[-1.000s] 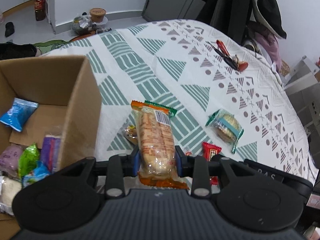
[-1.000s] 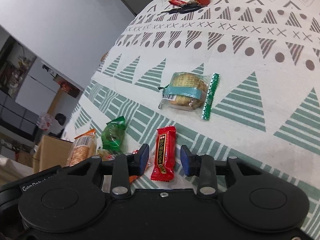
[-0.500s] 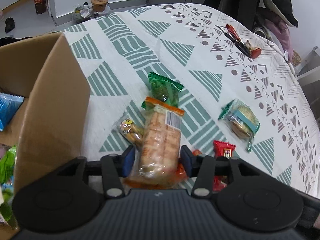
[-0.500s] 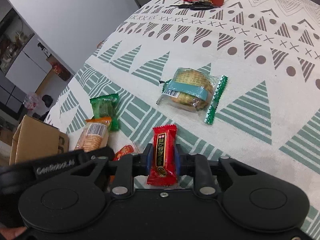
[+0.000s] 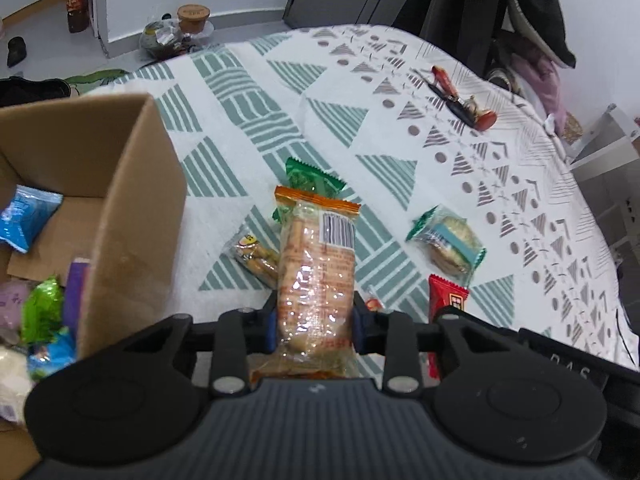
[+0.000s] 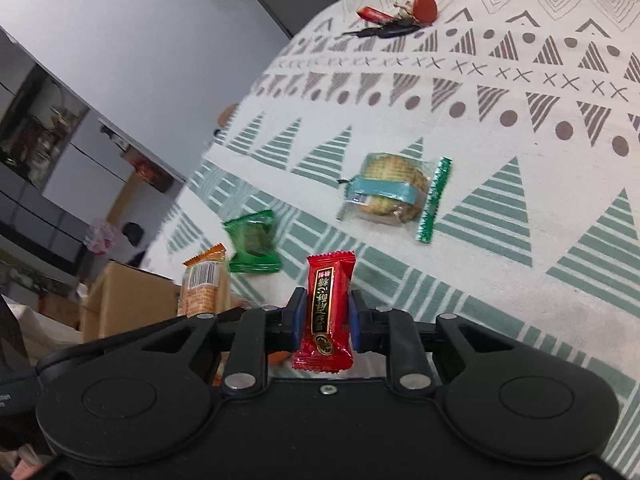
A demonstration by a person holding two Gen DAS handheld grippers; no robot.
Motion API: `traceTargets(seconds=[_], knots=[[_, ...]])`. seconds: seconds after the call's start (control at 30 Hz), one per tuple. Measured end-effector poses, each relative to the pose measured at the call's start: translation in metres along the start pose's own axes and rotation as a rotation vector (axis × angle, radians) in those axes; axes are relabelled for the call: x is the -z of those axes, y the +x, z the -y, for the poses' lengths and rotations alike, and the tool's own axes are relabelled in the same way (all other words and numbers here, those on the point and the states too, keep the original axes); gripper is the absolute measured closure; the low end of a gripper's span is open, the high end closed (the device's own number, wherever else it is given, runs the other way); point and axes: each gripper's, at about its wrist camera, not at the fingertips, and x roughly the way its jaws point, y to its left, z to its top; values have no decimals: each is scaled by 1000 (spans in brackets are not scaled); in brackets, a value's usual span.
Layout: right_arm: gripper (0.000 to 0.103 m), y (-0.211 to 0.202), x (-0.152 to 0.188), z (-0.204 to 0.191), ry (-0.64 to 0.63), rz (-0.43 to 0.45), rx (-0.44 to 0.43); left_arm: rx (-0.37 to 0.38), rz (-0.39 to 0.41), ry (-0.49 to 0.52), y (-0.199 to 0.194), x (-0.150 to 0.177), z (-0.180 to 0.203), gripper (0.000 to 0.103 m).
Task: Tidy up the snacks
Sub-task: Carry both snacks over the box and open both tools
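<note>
The left gripper (image 5: pixel 314 326) is closing on a long clear packet of biscuits with orange ends (image 5: pixel 316 276); the blue pads press its lower sides, and the packet sticks forward and upward from between the jaws, its barcode end farthest from the camera. The right gripper (image 6: pixel 327 320) is clenched on a small red candy packet (image 6: pixel 327 312), which stands upright between its pads with the crimped top above the fingers and the bottom edge below them.

To the left of the left gripper stands an open cardboard box (image 5: pixel 136 216), its near wall just beside the biscuit packet. Inside it lie a blue packet (image 5: pixel 28 218), a green wrapper (image 5: pixel 42 308) and other wrapped snacks that are partly hidden.

On the patterned tablecloth (image 5: pixel 248 92) covering the surface, a green snack packet (image 5: pixel 310 180) lies just behind the top of the biscuit packet in the left wrist view. A small clear packet with yellow-brown contents (image 5: pixel 254 256) lies to the left of the held biscuits, between them and the box. A round biscuit in a clear wrapper with a teal band (image 6: pixel 390 194) lies farther out, apart from both grippers. A bunch of keys with a red tag (image 6: pixel 394 18) rests near the far edge of the surface.
</note>
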Motion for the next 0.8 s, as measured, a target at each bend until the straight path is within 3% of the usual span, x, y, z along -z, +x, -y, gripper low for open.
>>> traceTargets(seconds=[0.43, 0.8], knots=[[82, -29, -3, -47, -45, 61, -124, 40, 87, -43, -68, -8, -18, 71], [82, -46, 7, -99, -145, 92, -189, 12, 142, -86, -115, -16, -63, 71]])
